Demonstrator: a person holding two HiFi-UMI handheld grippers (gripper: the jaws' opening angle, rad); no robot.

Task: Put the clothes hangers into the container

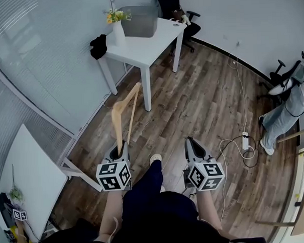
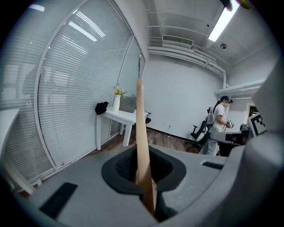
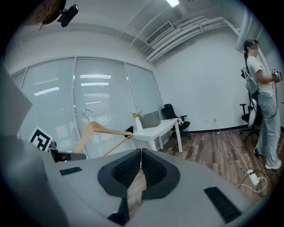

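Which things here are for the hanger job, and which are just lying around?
For the job: light wooden clothes hanger, gripped by the left gripper; grey see-through plastic container on the white table; right gripper, shut and empty.
Just lying about: white vase of yellow flowers; black bundle; black office chair; white power strip.
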